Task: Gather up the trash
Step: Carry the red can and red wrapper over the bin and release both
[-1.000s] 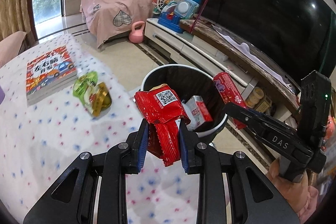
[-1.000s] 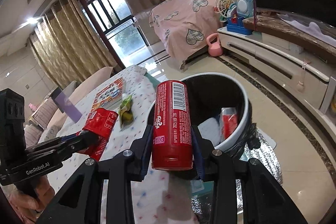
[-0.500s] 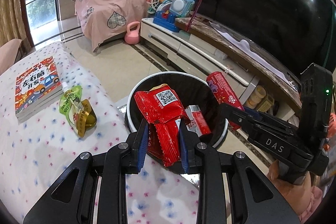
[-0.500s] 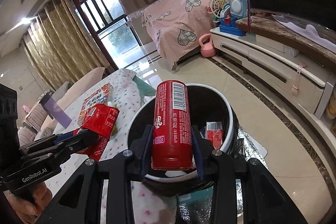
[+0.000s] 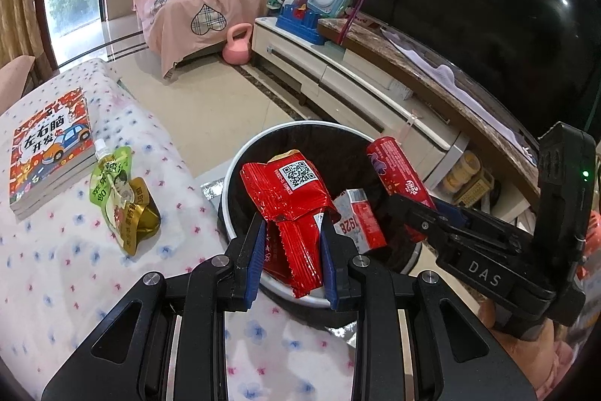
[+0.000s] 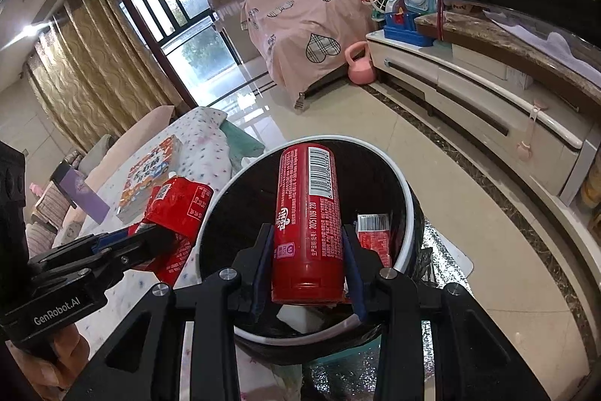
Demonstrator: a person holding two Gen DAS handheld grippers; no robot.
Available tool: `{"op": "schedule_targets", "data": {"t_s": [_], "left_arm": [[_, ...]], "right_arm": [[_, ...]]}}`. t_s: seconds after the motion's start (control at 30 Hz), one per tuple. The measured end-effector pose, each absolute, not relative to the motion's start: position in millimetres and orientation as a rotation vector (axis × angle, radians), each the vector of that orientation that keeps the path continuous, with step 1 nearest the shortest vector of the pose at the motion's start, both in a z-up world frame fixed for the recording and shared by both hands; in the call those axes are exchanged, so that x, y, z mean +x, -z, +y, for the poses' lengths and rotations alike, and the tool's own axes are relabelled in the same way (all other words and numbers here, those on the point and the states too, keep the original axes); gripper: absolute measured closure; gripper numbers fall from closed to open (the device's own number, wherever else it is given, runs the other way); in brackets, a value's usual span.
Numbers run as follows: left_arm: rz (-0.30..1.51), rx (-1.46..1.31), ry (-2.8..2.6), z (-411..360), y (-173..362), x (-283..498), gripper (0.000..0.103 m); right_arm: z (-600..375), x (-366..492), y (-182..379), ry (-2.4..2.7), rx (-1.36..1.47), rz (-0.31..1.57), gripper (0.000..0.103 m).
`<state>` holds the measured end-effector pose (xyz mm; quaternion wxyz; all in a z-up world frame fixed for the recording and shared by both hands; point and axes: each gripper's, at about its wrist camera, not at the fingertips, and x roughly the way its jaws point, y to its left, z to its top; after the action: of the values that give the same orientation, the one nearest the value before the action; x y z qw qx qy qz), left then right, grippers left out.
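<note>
My left gripper [image 5: 292,252] is shut on a crumpled red snack wrapper [image 5: 289,198] and holds it over the near rim of the round black trash bin [image 5: 240,160]. My right gripper [image 6: 308,273] is shut on a red cylindrical can [image 6: 308,220] and holds it above the bin [image 6: 407,213]. The can also shows in the left wrist view [image 5: 398,175], and the wrapper in the right wrist view [image 6: 176,209]. A red and white carton [image 5: 358,220] lies inside the bin. A green and gold drink pouch [image 5: 122,194] lies on the table.
The table has a white dotted cloth [image 5: 56,269] with a red children's book [image 5: 49,141] on it. A long white TV cabinet [image 5: 357,89] and a big TV [image 5: 488,6] stand behind the bin. A pink kettlebell [image 5: 237,46] sits on the floor.
Both grippers have moved forward and lower, so the bin now lies directly beneath the wrapper and the can. Both grips are unchanged.
</note>
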<state>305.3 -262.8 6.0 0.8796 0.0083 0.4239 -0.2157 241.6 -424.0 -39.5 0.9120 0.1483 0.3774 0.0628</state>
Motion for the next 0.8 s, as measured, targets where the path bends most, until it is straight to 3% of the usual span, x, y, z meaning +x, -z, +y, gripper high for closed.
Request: {"op": "schedule_targets", "data": {"t_s": [0.57, 0.67, 0.8], "left_arm": [[0.93, 0.038, 0.445, -272.9, 5.5, 316.8, 0.074], [0.936, 0.047, 0.442, -274.0, 6.4, 318.1, 0.067], [0.948, 0.047, 0.434, -272.9, 6.9, 318.5, 0.041]], "right_arm": [[-423.8, 257.6, 47.4, -0.124, 0.302, 0.834, 0.067], [-424.9, 260.3, 48.1, -0.123, 0.303, 0.84, 0.067], [-425.3, 263.0, 47.5, -0.127, 0.308, 0.848, 0.064]]}}
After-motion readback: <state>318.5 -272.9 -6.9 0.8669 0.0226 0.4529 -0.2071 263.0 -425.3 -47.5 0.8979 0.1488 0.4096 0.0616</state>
